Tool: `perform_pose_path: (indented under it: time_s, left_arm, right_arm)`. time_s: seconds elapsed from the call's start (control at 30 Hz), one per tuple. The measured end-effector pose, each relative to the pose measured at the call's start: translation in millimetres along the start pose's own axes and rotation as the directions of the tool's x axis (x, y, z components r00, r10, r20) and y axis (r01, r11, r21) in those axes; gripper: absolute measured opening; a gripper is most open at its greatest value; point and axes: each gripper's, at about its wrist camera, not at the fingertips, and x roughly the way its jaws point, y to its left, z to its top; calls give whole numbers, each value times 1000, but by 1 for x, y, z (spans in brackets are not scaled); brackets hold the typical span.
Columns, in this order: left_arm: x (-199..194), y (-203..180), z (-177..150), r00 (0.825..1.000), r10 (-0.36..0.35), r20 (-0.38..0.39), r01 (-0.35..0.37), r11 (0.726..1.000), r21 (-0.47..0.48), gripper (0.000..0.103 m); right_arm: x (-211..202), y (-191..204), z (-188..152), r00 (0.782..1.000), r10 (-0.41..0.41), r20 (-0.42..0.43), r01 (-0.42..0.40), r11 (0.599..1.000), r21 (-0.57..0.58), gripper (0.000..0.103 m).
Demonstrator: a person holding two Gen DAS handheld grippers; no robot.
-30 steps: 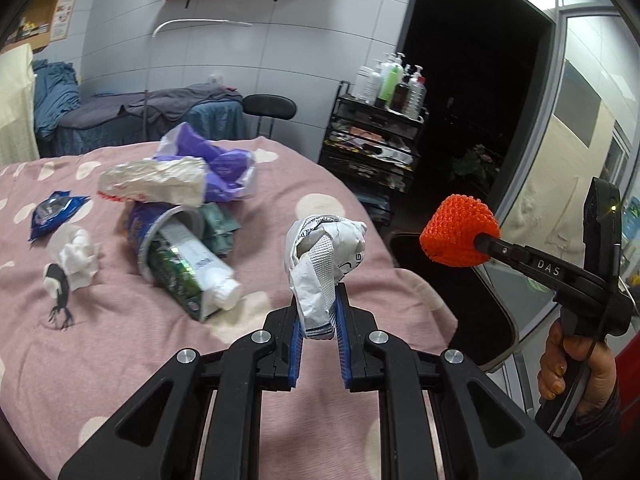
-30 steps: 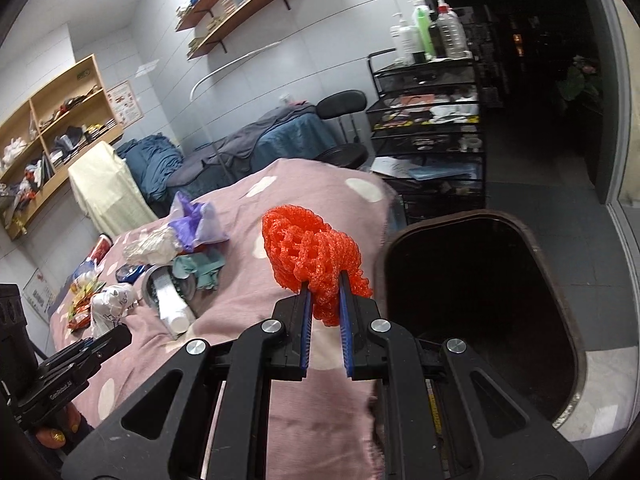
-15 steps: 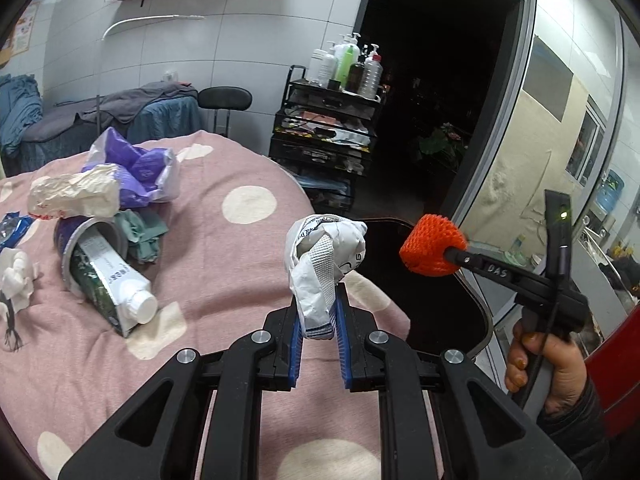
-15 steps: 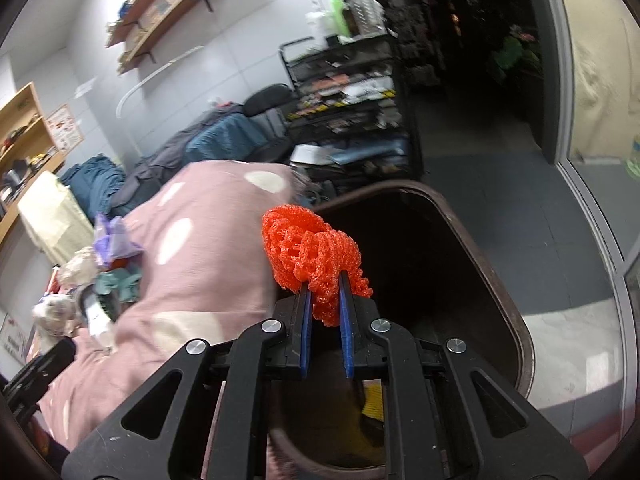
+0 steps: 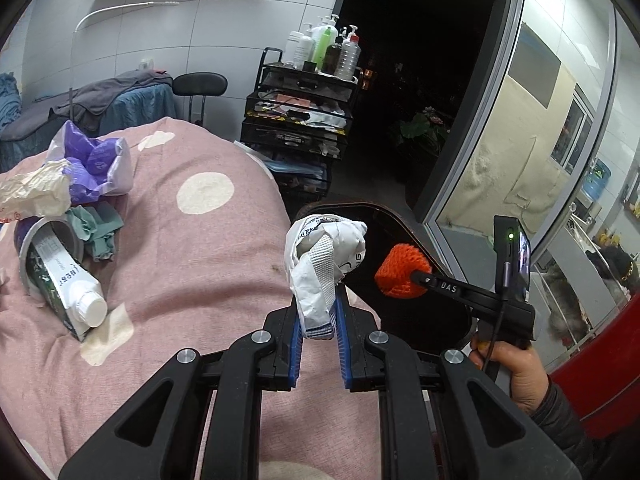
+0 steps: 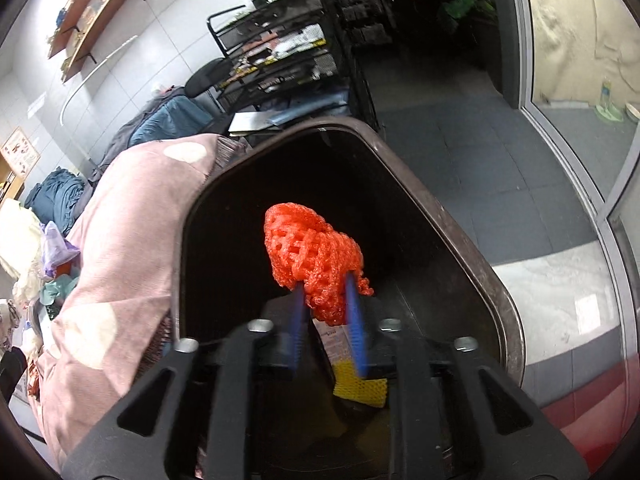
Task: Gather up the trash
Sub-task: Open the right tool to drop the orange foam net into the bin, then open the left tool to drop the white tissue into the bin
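Observation:
My left gripper (image 5: 318,300) is shut on a crumpled white wrapper (image 5: 324,256), held over the edge of the pink dotted cloth (image 5: 192,264). My right gripper (image 6: 325,292) holds an orange foam net (image 6: 310,248) above the open mouth of the dark brown bin (image 6: 460,232). Its jaws are opening, and the net still sits between the blue pads, touching both. In the left wrist view the orange foam net (image 5: 400,270) shows at the tip of the right gripper (image 5: 412,276), over the bin (image 5: 400,220), with a hand (image 5: 516,368) on the handle.
On the cloth to the left lie a can with a tube in it (image 5: 60,280), a purple bag (image 5: 92,164), a teal rag (image 5: 96,228) and crumpled paper (image 5: 36,192). A yellow net (image 6: 360,384) lies inside the bin. A black cart with bottles (image 5: 304,120) stands behind.
The right gripper has come down over the bin's mouth and its jaws have spread around the orange net. The left gripper with the wrapper has shifted towards the bin.

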Motion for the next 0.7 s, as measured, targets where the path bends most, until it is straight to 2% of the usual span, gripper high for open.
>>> perform_pose_path:
  time_s: [0.03, 0.07, 0.2, 0.37, 0.53, 0.7]
  left_arm:
    - [2, -1, 0, 1000, -2, -3, 2, 1000, 3, 15]
    - [3, -3, 0, 1000, -3, -6, 3, 1000, 7, 15]
    - [9, -9, 3, 1000, -13, -17, 14, 1000, 19, 15]
    - [18, -15, 6, 999, -33, -37, 34, 999, 28, 15]
    - [29, -23, 12, 996, -58, -60, 60, 998, 35, 15]
    - [47, -33, 20, 993, -84, -89, 87, 996, 36, 15]
  right_arm:
    - [0, -1, -1, 1000, -7, 2, 7, 1000, 3, 50]
    - [-1, -3, -2, 1000, -18, 12, 18, 1000, 5, 67]
    - [-5, -3, -3, 999, -28, 29, 28, 1000, -3, 80]
    - [-17, -4, -3, 998, -25, 63, 25, 1000, -7, 86]
    - [-32, -4, 0, 993, -24, 120, 23, 1000, 9, 87]
    - [-59, -4, 0, 971, -52, 232, 47, 999, 26, 90]
